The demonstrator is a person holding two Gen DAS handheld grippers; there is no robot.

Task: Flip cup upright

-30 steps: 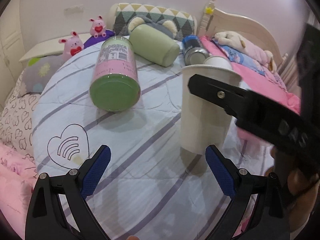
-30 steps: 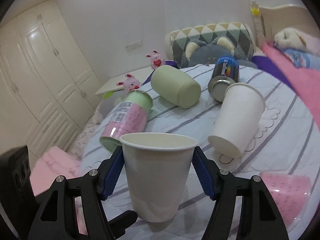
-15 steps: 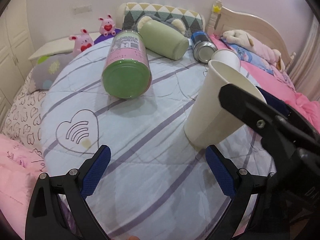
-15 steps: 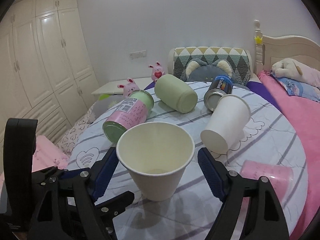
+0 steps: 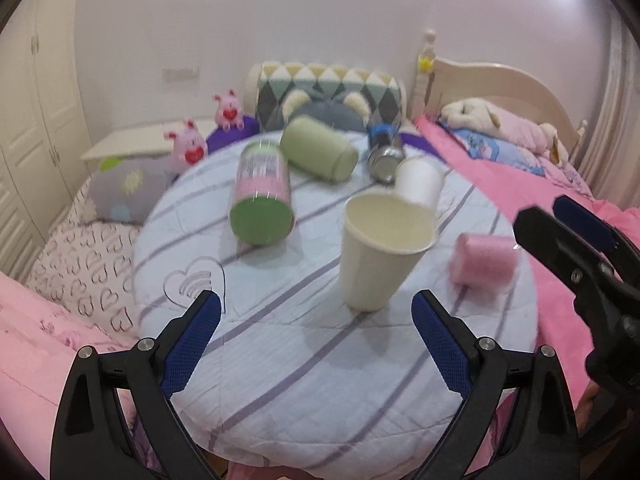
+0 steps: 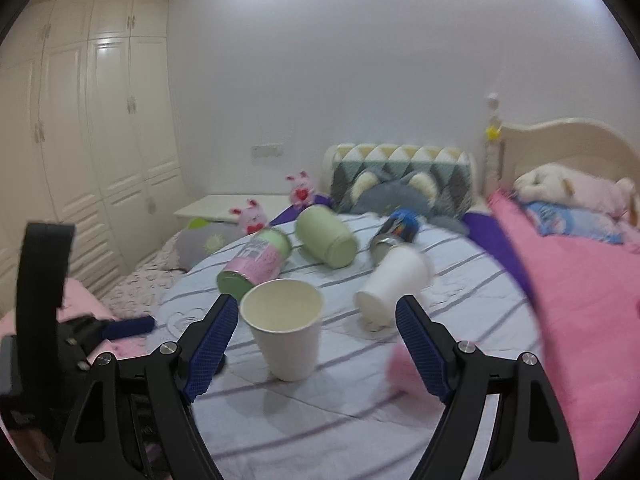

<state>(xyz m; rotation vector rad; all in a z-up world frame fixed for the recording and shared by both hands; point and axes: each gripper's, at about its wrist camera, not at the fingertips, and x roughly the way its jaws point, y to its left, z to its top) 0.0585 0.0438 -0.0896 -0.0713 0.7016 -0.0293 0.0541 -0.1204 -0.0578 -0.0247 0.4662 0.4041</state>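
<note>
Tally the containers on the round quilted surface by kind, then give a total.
Paper cups: 2, cream upright, white on its side
Pink plastic cup: 1
Green tumbler: 1
Pink-labelled green can: 1
Blue can: 1
Total: 6

Both wrist cameras look from near and above toward the headboard (image 5: 492, 80), sharing the striped round worktop (image 5: 320, 380) (image 6: 340, 412).
</note>
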